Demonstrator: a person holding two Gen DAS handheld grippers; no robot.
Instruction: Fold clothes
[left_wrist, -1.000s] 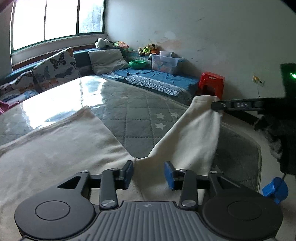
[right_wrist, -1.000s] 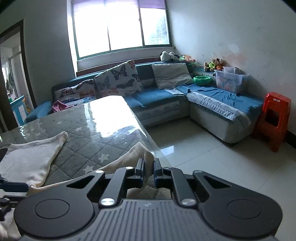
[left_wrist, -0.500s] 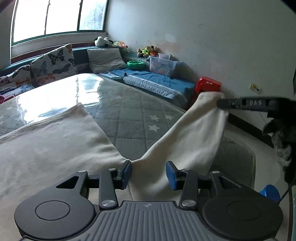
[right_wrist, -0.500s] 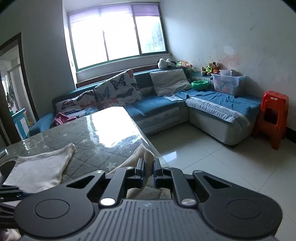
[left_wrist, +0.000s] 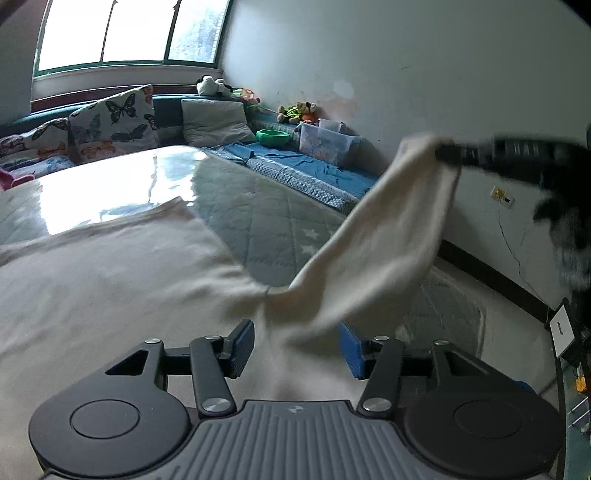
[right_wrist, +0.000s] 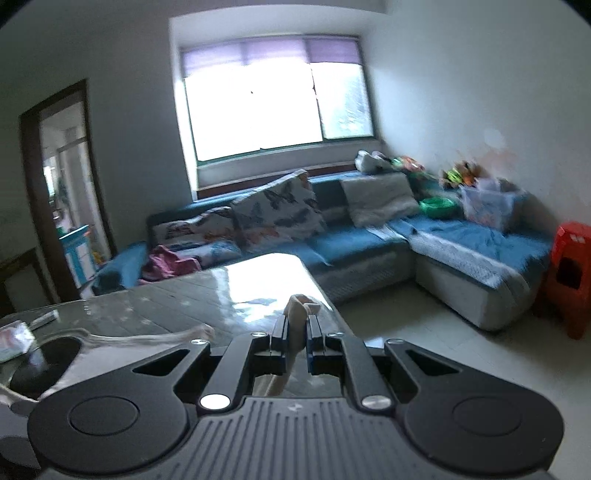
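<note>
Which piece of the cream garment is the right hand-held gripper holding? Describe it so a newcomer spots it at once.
Start at the big grey quilted table where the cream garment is spread. From its near edge one long sleeve rises off the table towards the wall. Its tip is clamped in the right hand-held gripper; it is the only part lifted, the rest lies flat.

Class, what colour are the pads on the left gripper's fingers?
Blue pads, seen best in the left wrist view.
</note>
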